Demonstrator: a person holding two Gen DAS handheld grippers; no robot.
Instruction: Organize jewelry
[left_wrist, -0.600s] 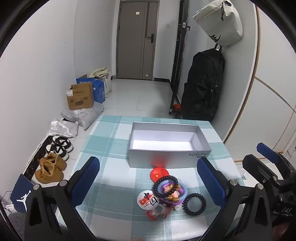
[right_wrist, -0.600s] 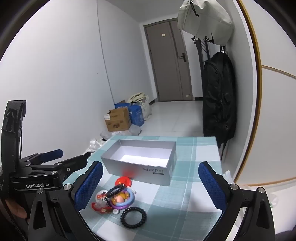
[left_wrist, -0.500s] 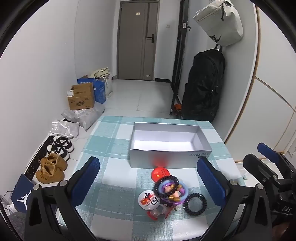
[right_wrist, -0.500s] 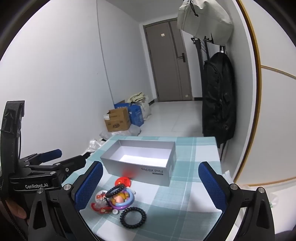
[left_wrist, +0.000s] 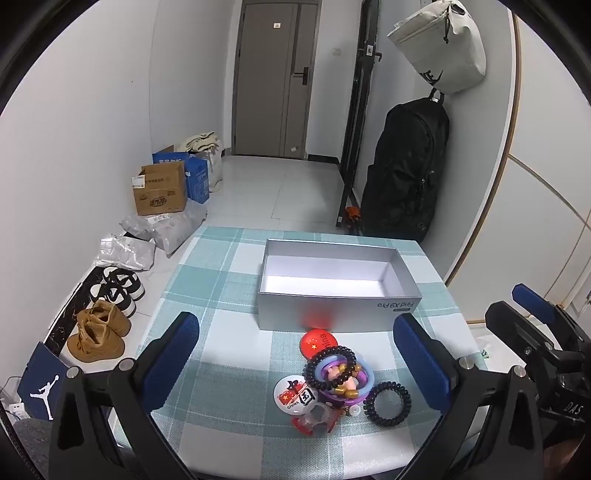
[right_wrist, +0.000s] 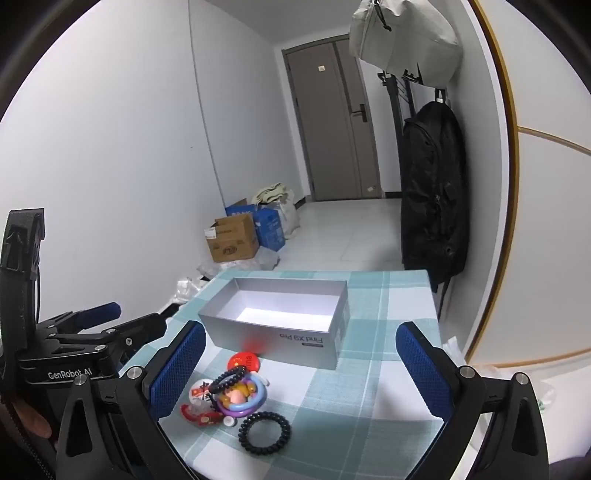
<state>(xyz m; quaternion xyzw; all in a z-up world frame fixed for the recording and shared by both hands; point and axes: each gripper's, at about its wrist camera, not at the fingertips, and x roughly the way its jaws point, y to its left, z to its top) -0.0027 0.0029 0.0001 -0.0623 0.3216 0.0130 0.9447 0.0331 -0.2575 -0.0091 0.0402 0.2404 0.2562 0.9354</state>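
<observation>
An open silver box (left_wrist: 336, 284) (right_wrist: 280, 321) stands empty on the checked tablecloth. In front of it lies a small pile: a red badge (left_wrist: 318, 341) (right_wrist: 245, 361), a white badge (left_wrist: 293, 393), a black bead bracelet (left_wrist: 330, 367) (right_wrist: 227, 378) over a purple ring (left_wrist: 360, 386) (right_wrist: 245, 404), and a black coil hair tie (left_wrist: 387, 403) (right_wrist: 265, 432). My left gripper (left_wrist: 295, 363) is open and empty, above and just behind the pile. My right gripper (right_wrist: 301, 367) is open and empty, to the right of the pile.
The table (left_wrist: 221, 280) stands in a narrow room. Shoes (left_wrist: 98, 332), bags and cardboard boxes (left_wrist: 159, 190) lie on the floor to the left. A black backpack (left_wrist: 404, 170) hangs at the right wall. The other gripper shows at each view's edge (left_wrist: 535, 343) (right_wrist: 74, 350).
Both views have shifted very slightly; the pile and box have not moved, and both grippers stay open.
</observation>
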